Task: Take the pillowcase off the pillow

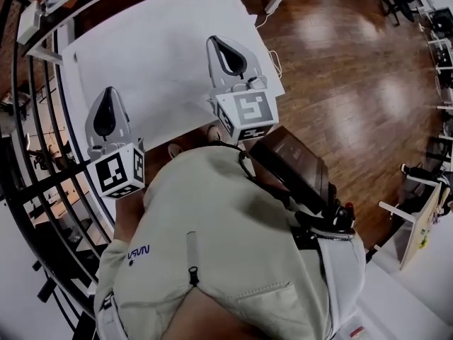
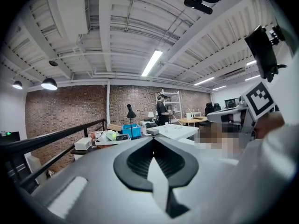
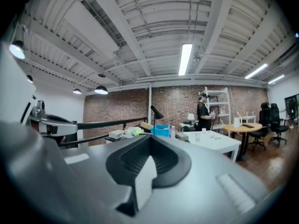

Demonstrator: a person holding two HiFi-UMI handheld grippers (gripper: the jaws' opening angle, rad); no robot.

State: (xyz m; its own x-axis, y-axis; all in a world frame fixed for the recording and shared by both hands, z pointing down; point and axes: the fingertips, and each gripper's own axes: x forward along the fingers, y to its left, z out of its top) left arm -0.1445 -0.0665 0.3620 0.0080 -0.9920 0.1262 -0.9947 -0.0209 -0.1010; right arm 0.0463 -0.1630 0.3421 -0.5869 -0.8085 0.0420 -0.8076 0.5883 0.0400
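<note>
No pillow or pillowcase shows in any view. In the head view both grippers are held level in front of the person's chest, over the near edge of a bare white table (image 1: 163,55). My left gripper (image 1: 108,98) is shut with nothing between its jaws; in its own view the left gripper (image 2: 153,140) has its tips meeting. My right gripper (image 1: 216,42) is shut and empty too, and the right gripper (image 3: 150,138) also shows closed tips. Both point out across the room rather than down.
A black railing (image 1: 28,154) runs along the left of the table. Wooden floor (image 1: 340,69) lies to the right. Far off stand a cluttered desk with a blue bin (image 3: 162,130), a second white table (image 3: 217,141), a round table (image 3: 245,125) and a person (image 3: 203,111) by a shelf.
</note>
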